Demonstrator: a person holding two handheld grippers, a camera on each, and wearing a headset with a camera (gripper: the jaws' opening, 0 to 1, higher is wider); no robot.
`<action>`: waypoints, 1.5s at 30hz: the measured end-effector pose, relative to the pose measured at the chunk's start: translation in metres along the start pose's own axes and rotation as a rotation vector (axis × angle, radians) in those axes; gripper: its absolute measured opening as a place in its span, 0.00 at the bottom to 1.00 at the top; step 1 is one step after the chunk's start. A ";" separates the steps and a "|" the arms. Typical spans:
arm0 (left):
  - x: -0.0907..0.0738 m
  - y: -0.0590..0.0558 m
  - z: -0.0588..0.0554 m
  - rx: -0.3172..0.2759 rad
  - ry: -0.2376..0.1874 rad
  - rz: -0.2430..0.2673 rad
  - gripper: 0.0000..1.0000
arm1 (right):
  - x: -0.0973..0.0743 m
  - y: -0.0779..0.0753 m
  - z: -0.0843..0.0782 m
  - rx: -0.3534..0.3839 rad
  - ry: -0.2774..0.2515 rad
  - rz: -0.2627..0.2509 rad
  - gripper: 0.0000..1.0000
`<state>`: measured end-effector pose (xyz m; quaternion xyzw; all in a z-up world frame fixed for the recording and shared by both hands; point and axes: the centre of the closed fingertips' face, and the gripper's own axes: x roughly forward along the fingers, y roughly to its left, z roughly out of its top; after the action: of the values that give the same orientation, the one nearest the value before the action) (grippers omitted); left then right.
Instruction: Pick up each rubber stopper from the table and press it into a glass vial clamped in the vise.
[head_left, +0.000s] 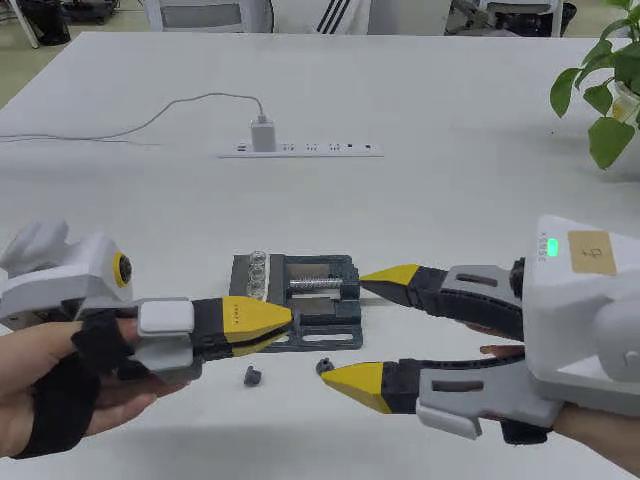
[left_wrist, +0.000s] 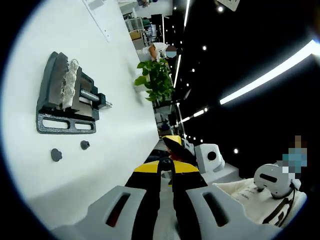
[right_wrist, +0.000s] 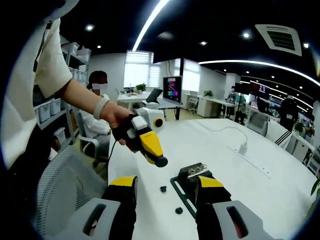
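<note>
Vise (head_left: 322, 300) clamps the vials (head_left: 258, 270) upright, mouths free for pressing. Two stoppers (head_left: 252, 375) lie toward the table's (head_left: 450, 210) near edge, just before the vise. Right tongs (head_left: 345, 328) gape wide over one, apparently to take it. Left tongs (head_left: 278, 322) are pinched narrow; any load cannot be told.

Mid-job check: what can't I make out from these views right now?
The vials in the vise: head view, too small and clear to count or see which are stoppered.
The left gripper: right gripper view shows a dark blob at its tips, too small to identify.
The vise's far side: right gripper view, behind the right gripper's own jaw.
</note>
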<state>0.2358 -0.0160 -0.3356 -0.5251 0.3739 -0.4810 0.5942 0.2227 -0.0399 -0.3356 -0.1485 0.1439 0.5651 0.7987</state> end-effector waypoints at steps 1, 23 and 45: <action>0.000 -0.002 0.000 -0.017 -0.002 -0.018 0.04 | 0.001 0.001 0.001 0.001 -0.005 0.007 0.42; -0.001 -0.016 -0.021 -0.099 0.050 -0.112 0.04 | 0.013 0.024 0.023 -0.009 -0.073 0.137 0.14; -0.004 -0.016 -0.026 -0.114 0.070 -0.137 0.04 | 0.013 0.032 0.025 -0.014 -0.079 0.161 0.08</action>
<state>0.2074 -0.0185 -0.3244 -0.5652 0.3843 -0.5166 0.5157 0.1984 -0.0087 -0.3201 -0.1198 0.1199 0.6338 0.7547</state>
